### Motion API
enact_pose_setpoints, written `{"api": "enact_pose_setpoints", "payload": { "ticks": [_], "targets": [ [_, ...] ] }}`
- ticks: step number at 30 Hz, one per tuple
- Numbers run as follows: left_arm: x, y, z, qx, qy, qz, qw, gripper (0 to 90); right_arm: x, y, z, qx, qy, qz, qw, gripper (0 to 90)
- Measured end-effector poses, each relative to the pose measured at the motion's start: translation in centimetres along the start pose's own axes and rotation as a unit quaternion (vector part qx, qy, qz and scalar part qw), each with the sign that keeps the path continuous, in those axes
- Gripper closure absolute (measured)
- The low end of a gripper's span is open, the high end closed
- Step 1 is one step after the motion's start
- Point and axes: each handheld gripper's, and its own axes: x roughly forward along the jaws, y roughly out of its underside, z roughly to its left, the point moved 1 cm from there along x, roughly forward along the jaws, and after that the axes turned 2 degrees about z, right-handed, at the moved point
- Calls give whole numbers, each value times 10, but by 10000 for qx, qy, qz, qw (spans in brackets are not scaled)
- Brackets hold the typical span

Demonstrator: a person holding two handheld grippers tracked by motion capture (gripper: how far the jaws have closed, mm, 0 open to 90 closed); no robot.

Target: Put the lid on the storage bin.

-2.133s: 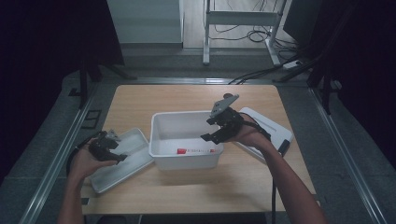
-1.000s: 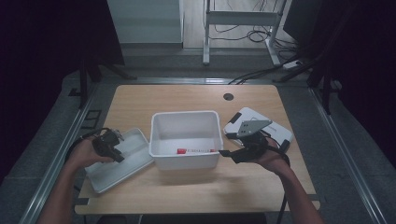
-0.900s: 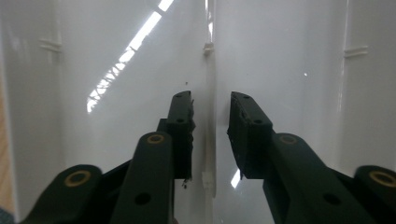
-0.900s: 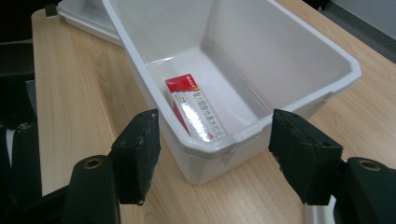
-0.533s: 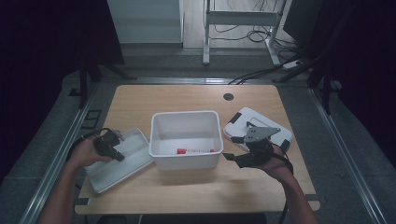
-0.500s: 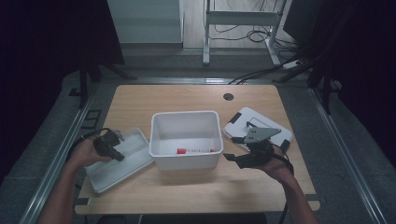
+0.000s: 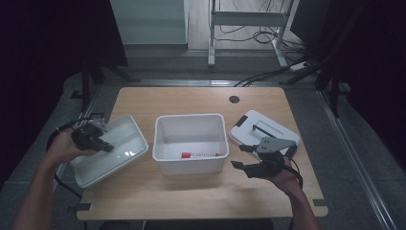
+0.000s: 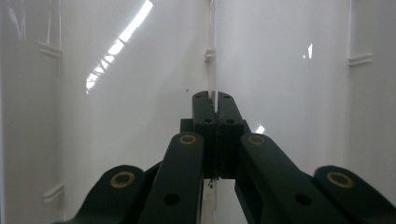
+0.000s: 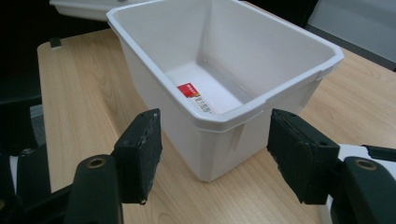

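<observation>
While the high view shows the left gripper (image 7: 98, 143) pinching the rim of the tilted lid (image 7: 117, 148), jaws just closed, its own view shows them clamped on a thin white edge. Farther right, the right gripper (image 9: 212, 156) stands spread before the white bin (image 9: 261, 109), a red-labelled packet (image 9: 196, 99) inside.

A deep white plastic bin (image 7: 189, 143) stands at the middle of the wooden bench (image 7: 191, 201), with a small red-and-white packet (image 7: 203, 155) lying on its floor against the near wall. To its left a shallow white plastic tray (image 7: 119, 143) sits tilted at the bench's left edge. To the right of the bin lies a flat white lid with a handle (image 7: 263, 127). A round hole (image 7: 234, 99) lies behind the lid.
</observation>
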Motion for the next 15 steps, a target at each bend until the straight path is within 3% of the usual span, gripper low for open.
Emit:
{"api": "enact_pose_setpoints", "payload": {
  "ticks": [7, 15],
  "targets": [
    [-37, -18, -1, 67, -143, -326, 9993, 894, 2, 9, 0, 104, -35, 63, 9999, 351],
    [-53, -48, -7, 274, -114, -610, 9977, 894, 7, 16, -3, 208, -83, 120, 9997, 351]
  ]
}}
